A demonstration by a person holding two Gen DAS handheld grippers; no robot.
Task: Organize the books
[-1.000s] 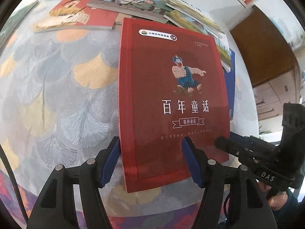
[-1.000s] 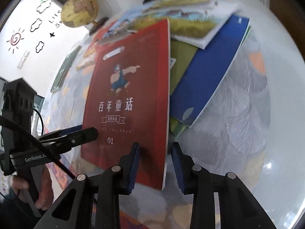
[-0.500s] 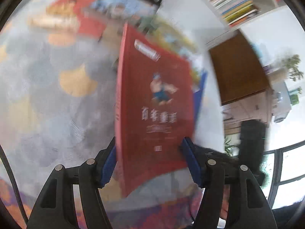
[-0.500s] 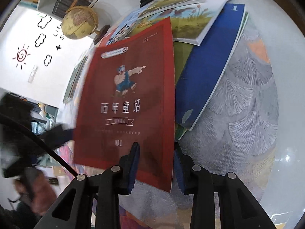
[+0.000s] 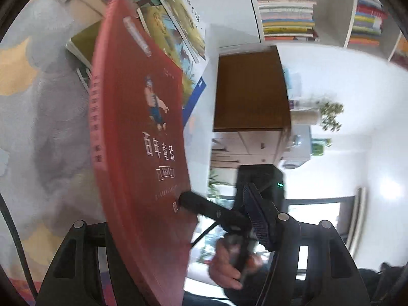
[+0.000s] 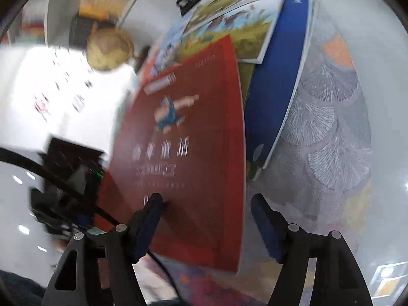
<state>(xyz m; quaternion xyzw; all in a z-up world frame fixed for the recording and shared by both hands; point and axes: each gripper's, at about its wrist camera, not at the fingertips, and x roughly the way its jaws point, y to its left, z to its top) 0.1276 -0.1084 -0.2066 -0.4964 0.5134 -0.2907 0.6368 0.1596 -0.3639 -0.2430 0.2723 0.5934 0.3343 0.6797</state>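
Since a second ago the red softcover storybook [image 5: 137, 137] has tipped up from flat onto its edge above the counter's grey fan-patterned cloth [image 6: 331, 132]. A white bookshelf [image 5: 285, 5] and wooden cabinet [image 5: 251, 89] fill the room behind. The left gripper [image 5: 178, 232] clasps the book's lower edge. The right gripper [image 6: 206, 216] is opening, its pads [image 6: 262, 211] apart, book between them.

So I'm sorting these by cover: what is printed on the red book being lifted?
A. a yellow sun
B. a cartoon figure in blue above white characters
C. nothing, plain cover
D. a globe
B: the red book shows a cartoon figure in blue above white characters.
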